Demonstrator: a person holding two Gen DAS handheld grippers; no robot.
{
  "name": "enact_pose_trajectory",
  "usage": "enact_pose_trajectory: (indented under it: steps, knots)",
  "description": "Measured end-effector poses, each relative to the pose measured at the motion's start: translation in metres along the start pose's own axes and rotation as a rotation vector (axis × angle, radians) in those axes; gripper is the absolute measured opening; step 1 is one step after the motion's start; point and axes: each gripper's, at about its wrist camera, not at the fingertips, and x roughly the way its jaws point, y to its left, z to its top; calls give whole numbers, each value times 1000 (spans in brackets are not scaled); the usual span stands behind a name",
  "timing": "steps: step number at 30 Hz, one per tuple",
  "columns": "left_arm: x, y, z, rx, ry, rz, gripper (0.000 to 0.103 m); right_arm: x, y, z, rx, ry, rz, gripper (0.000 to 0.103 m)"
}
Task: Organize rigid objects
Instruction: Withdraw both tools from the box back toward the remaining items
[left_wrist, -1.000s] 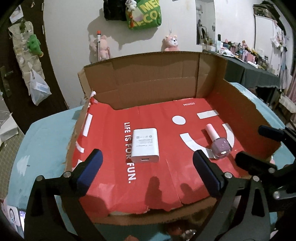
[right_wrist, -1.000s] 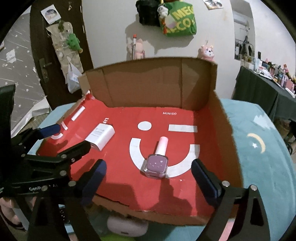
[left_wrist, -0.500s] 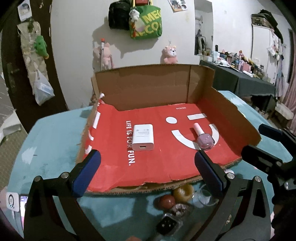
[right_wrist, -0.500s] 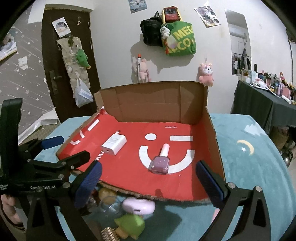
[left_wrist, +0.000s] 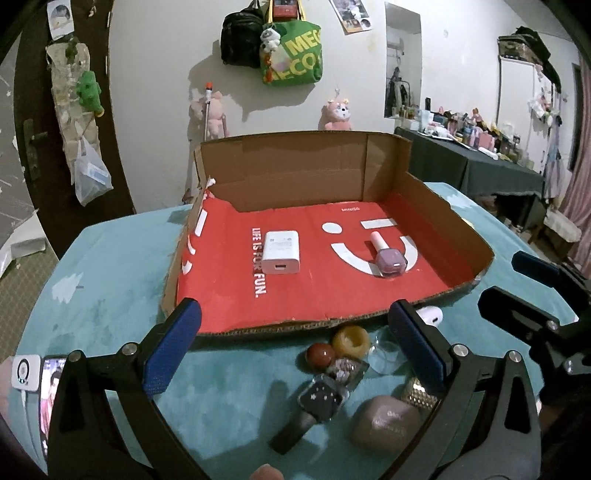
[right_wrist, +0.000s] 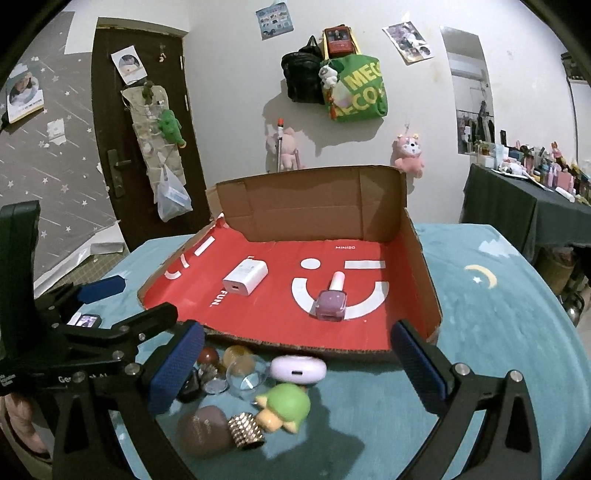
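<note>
An open cardboard box with a red floor (left_wrist: 295, 295) (right_wrist: 369, 332) holds a white charger (left_wrist: 282, 252) (right_wrist: 245, 277) and a purple nail polish bottle (left_wrist: 388, 256) (right_wrist: 331, 301). In front of it lies a pile of small objects: a brown ball (left_wrist: 320, 355), a yellow ring (left_wrist: 351, 340), a dark nail polish bottle (left_wrist: 317, 404), a brown case (left_wrist: 386, 422) (right_wrist: 201, 430), a green turtle toy (right_wrist: 284, 404), a lilac case (right_wrist: 298, 368) and a glass ball (right_wrist: 245, 376). My left gripper (left_wrist: 291, 347) and my right gripper (right_wrist: 295, 369) are open and empty above the pile.
The table has a teal cloth (right_wrist: 498, 314). A phone (left_wrist: 48, 391) lies at the left front edge. A dark table with clutter (right_wrist: 535, 199) stands at the right. A door (right_wrist: 147, 147) and hung bags (right_wrist: 343, 85) are behind.
Both grippers have pulled back and up from the box, still open. The pile in front of the box has come into view.
</note>
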Motion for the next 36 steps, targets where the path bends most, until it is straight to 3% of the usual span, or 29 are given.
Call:
enact_pose_trajectory:
  steps: [23,36]
  knots:
    - [-6,5,-41,-15,94,-23,103,-12,1,-46,25,3,-39,103]
    - [-7,5,-63,-6,147,-53,103,-4,-6,-67,45,65,-13,103]
